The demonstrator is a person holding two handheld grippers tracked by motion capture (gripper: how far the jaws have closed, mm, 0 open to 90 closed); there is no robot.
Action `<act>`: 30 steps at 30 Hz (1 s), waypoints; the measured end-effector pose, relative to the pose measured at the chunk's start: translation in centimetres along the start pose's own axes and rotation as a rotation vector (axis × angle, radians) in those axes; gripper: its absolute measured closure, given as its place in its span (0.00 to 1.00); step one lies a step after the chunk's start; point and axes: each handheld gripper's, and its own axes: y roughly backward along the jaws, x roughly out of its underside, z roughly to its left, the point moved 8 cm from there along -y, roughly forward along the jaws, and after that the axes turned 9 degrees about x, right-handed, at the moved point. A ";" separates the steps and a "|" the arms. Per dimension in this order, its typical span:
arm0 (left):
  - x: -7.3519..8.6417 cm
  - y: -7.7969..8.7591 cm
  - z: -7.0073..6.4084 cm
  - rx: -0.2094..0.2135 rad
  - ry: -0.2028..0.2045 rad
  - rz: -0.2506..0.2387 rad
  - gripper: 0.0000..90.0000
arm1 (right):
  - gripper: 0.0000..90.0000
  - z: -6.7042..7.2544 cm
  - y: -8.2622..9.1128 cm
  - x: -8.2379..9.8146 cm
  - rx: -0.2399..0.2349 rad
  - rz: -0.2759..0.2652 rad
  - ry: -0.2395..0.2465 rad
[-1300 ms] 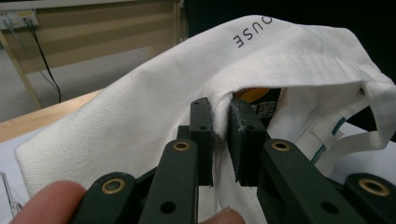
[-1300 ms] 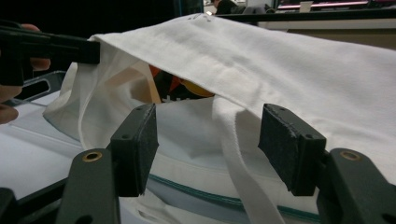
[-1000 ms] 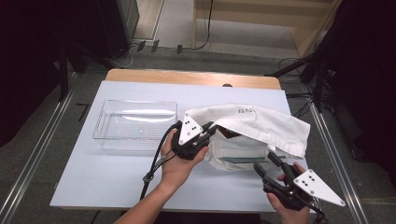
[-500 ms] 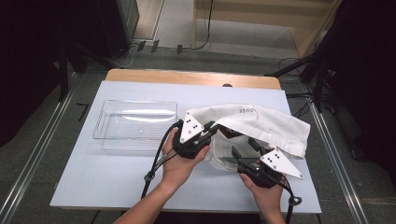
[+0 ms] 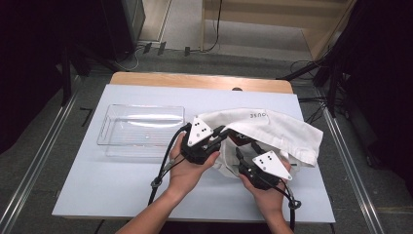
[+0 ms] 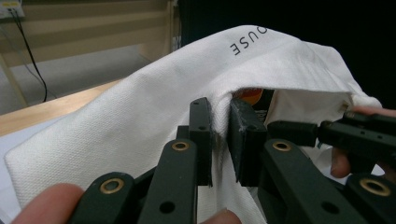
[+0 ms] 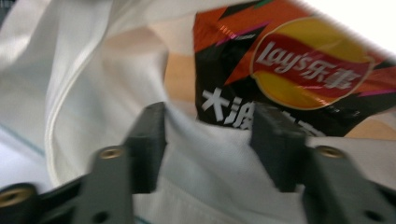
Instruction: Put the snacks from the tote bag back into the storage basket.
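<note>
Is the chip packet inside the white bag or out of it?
Inside. The right gripper view shows the chip packet within the bag mouth, cloth around it; the left gripper pinches the upper edge.

One white cloth bag (image 5: 272,131), one crisp packet (image 7: 299,74), one clear plastic tray (image 5: 141,129), two tongs.

White cloth bag (image 5: 272,131) lying on table, mouth open; chip packet (image 7: 299,79) inside.

Lab or studio: white table (image 5: 126,195), floor rails (image 5: 29,185), loose cables (image 5: 214,29), dark surroundings.
</note>
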 end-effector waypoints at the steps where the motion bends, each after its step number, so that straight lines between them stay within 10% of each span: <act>1: -0.1 0.0 0.0 -0.001 -0.002 0.001 0.90 | 0.70 0.1 0.0 0.2 -0.008 0.010 0.017; 6: -0.5 -0.1 -0.1 0.004 -0.002 -0.005 0.90 | 0.98 0.2 -0.2 1.2 -0.067 0.061 0.021; 26: -3.0 -1.4 2.4 -0.023 0.019 -0.014 0.92 | 1.00 1.4 2.7 5.8 -0.226 0.202 -0.023; 30: -3.7 -1.6 2.6 -0.029 0.012 -0.016 0.93 | 1.00 1.6 2.6 7.6 -0.241 0.277 -0.090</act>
